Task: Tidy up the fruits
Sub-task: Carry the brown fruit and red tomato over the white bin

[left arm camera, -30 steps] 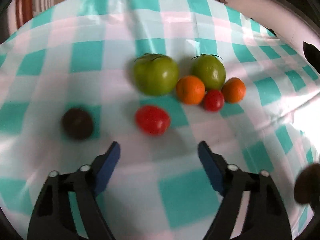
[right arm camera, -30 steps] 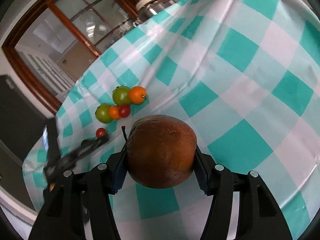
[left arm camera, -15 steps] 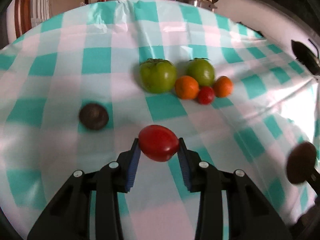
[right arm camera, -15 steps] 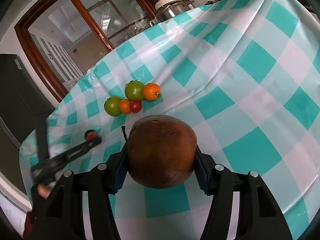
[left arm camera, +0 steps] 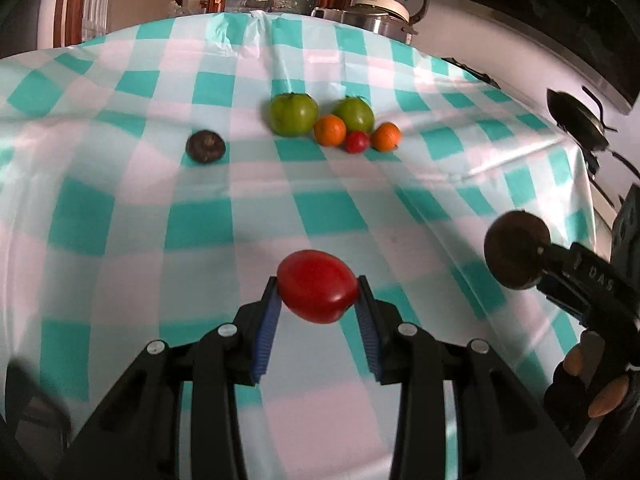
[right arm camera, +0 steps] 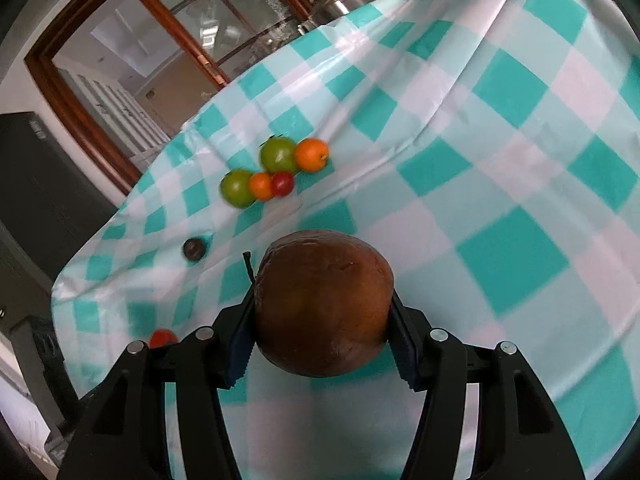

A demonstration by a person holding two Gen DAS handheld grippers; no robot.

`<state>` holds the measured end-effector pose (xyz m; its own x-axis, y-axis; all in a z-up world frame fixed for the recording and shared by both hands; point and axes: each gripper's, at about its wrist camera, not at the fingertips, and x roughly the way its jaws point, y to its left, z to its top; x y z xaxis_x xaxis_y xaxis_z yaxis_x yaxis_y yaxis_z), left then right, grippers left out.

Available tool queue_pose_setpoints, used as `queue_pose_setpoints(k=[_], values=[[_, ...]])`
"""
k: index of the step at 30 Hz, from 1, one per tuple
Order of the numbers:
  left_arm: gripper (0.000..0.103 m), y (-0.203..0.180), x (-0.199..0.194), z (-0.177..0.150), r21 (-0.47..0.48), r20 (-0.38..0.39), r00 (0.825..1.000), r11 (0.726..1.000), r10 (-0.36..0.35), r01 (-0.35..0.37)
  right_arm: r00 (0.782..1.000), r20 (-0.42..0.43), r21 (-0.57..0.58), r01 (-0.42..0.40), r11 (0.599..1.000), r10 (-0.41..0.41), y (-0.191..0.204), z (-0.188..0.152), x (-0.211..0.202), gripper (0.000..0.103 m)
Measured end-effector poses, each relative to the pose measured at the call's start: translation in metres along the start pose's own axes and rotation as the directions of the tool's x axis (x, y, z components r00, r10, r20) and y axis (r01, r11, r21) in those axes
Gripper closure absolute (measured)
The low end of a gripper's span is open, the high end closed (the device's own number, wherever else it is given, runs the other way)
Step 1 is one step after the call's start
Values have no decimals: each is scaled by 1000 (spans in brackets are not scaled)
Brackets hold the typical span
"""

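Note:
My left gripper (left arm camera: 318, 300) is shut on a red tomato (left arm camera: 317, 286) and holds it above the checked cloth. My right gripper (right arm camera: 322, 316) is shut on a large brown fruit (right arm camera: 324, 306); that fruit also shows at the right of the left wrist view (left arm camera: 516, 248). Far across the cloth sits a cluster: two green tomatoes (left arm camera: 293, 114), two oranges (left arm camera: 330, 130) and a small red tomato (left arm camera: 357, 141). A dark brown fruit (left arm camera: 205, 146) lies alone to the left of the cluster.
A teal and white checked tablecloth (left arm camera: 200, 224) covers the table. A rice cooker (left arm camera: 384, 10) stands beyond the far edge. A dark pan (left arm camera: 576, 120) hangs at the right wall. A wooden framed glass door (right arm camera: 160, 52) lies behind the table.
My left gripper closed on the red tomato and lifted it back away from the cluster. My right gripper kept hold of the brown fruit and shifted a little.

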<state>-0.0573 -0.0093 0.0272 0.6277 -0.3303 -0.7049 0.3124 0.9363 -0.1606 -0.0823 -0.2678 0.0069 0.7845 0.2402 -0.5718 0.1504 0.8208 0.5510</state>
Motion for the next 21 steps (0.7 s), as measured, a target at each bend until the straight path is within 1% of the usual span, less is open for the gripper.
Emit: queue_pose_setpoints(k=[3,7,9,12,16,21], values=[[65,-12,-17,-23,32,-3,1000,999,-4,4,1000,-1,-35,-20,999,20,8,-18,-19,46],[65,-29,-31,-43,86,-10,1000,996,-12,13,1000,-12,-46,-26,999,26,7,-35,-44,46],[65,-40,-38,-50,114,-9,1000,993,-21,22,999,-9,-42,-33,999,33,2,-41,-58,46],[65,-55,-43,-52,150,-6,1000,988,-30,30,999,3,-57,-38,998,38,-2,-46,-78,46],[65,-83,-54,-60,222,0,999,974,-49,48,999,37,-76,-35,996,38,-13,-51,-107,46],[65,-118,-59,-70,309,-14,997,948,-77,78,996,87,-57,-11,998,16,-41,-58,-149,46]])
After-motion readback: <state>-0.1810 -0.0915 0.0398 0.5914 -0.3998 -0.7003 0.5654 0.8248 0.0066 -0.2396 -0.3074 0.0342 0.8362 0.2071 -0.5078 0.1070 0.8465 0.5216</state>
